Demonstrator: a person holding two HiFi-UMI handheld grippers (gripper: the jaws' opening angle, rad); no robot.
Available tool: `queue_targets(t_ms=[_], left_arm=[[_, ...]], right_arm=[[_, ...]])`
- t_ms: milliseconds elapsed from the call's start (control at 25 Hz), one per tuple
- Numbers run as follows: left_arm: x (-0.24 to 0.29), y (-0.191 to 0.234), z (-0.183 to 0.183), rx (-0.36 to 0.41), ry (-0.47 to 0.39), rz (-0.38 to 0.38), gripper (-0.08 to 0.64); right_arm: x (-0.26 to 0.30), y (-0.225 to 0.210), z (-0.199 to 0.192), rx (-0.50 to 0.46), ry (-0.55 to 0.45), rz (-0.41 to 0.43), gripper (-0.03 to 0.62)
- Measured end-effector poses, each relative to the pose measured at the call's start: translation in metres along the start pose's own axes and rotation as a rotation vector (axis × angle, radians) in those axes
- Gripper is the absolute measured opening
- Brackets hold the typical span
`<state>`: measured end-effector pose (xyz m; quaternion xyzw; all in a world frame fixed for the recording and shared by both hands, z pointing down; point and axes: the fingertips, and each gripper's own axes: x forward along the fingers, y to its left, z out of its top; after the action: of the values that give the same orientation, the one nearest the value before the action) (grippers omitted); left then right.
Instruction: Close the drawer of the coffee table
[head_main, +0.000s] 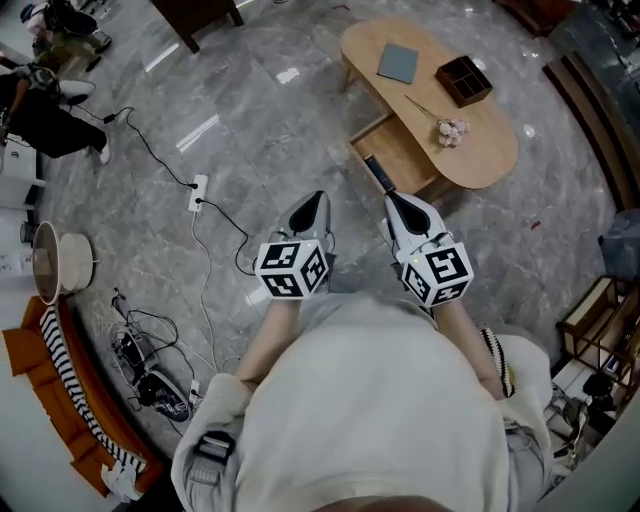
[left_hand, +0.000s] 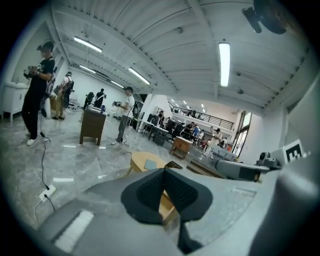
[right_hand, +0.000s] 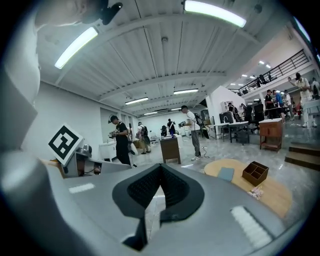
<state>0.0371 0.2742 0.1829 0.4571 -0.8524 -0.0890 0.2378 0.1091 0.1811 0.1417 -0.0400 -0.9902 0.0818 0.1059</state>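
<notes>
Drawer (head_main: 400, 152), one, open in coffee table (head_main: 490, 150); left gripper (head_main: 319, 197), right gripper (head_main: 371, 164): fingers clenched, empty.

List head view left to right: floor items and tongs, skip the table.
round white tub → white power strip → left tongs → right tongs

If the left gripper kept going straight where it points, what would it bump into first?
Probably the open drawer of the coffee table: its wood shows straight ahead past the shut fingers of the left gripper, with nothing seen in between, though depth is hard to judge.
</notes>
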Motion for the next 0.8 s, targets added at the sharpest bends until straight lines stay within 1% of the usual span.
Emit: queue_targets(t_ms=[120,240,400,680,800], left_arm=[[0.012,0.028,0.009,0.029,0.042,-0.042,0.0],[0.025,0.054,0.015,0.032,0.079,-0.071,0.0],[0.047,0.076,0.022,0.056,0.124,-0.125,0.0],[0.076,0.099,0.022,0.092,0.194,-0.205,0.0],[0.089,0.106,0.017,0.113,0.225,-0.224,0.0]], right_arm=[[0.025,0.0,0.003,0.021,-0.004,-0.069,0.002],[0.042,-0.004,0.003,0.041,-0.007,-0.139,0.002],[0.057,-0.017,0.002,0.061,-0.006,-0.224,0.002],[0.048,-0.049,-0.006,0.12,-0.002,-0.411,0.002],[0.039,-0.065,-0.015,0.161,0.003,-0.488,0.002]])
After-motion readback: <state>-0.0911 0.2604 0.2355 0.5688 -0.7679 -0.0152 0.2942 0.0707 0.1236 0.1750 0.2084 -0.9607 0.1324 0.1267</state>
